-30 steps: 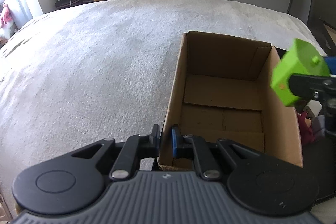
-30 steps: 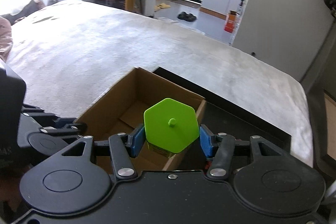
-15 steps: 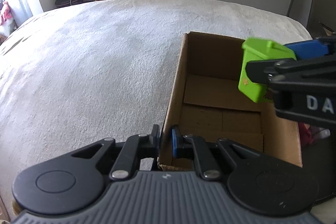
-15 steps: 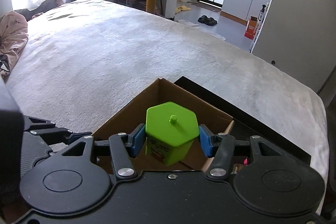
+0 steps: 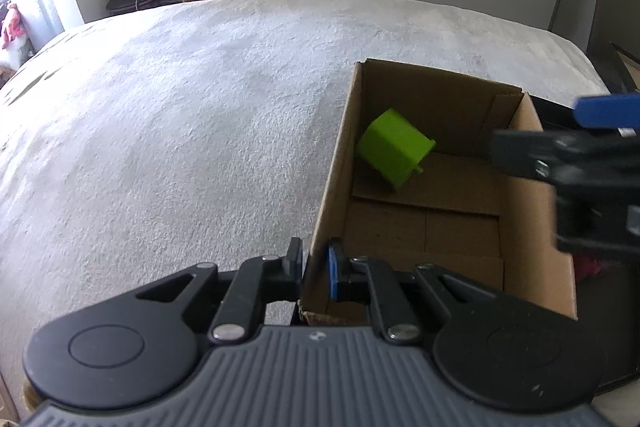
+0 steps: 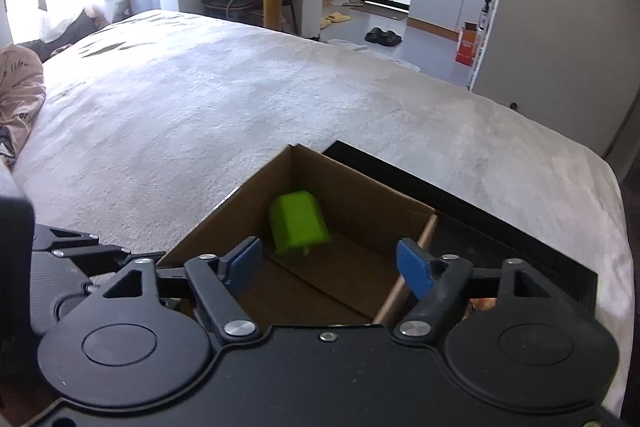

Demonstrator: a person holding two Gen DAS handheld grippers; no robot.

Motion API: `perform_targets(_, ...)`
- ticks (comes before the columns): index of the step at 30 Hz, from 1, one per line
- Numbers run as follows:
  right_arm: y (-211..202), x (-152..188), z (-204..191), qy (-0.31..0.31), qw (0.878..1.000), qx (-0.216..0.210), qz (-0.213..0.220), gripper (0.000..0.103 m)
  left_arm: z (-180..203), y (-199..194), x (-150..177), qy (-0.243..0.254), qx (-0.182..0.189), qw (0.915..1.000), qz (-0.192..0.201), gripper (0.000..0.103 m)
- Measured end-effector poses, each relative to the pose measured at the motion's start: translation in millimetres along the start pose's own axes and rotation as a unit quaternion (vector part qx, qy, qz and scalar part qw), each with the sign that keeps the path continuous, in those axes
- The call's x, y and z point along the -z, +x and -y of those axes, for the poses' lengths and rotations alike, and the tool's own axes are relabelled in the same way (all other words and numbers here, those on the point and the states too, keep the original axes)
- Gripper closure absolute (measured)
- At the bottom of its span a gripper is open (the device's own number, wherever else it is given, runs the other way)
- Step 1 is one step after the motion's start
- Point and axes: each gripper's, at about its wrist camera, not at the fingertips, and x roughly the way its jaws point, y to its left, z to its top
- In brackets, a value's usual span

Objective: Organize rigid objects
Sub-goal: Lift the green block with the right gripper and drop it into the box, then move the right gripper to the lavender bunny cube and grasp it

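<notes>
Left wrist view: left tongs (image 5: 314,269) were clamped on the near wall of the cardboard box (image 5: 334,167), which sat on the bed (image 5: 180,131). Green hexagonal block (image 5: 394,151) was inside the box, tilted, near the far left corner.

Right wrist view: right tongs (image 6: 330,263) were opening above the box (image 6: 360,195), nothing between the pads; block (image 6: 298,223) was clear of them, inside the box.

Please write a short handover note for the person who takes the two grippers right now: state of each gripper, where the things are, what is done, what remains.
Left gripper: shut on the near wall of the cardboard box, steadying it.
Right gripper: jaws opening over the box, nothing between them.
Green hexagonal block: released, tilted inside the box near its far corner.
Done: block is in the box.
Left: draw the right gripper out; something pink shows beside the box, too hidden to name.
</notes>
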Motion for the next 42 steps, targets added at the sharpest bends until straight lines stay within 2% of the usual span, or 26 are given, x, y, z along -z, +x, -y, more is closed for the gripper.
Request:
perform_targets(15,-28.8,39.5,29.3,0.042,0.998,0.035,-0.018,0.022,2.0,0.2,-0.3,0.010,-0.011,0.9999,0.000,0.092)
perform_targets(21,-36.1,54.7,44.5,0.054,0.996,0.064,-0.014,0.022,3.6,1.0,-1.4,0.013,-0.015,0.9998,-0.002,0.092)
perform_targets(42,-33.9,109.1,98.3,0.119,0.987,0.109,-0.024,0.022,17.6,0.6,-0.6,0.037,-0.039,0.9985,-0.003,0.091)
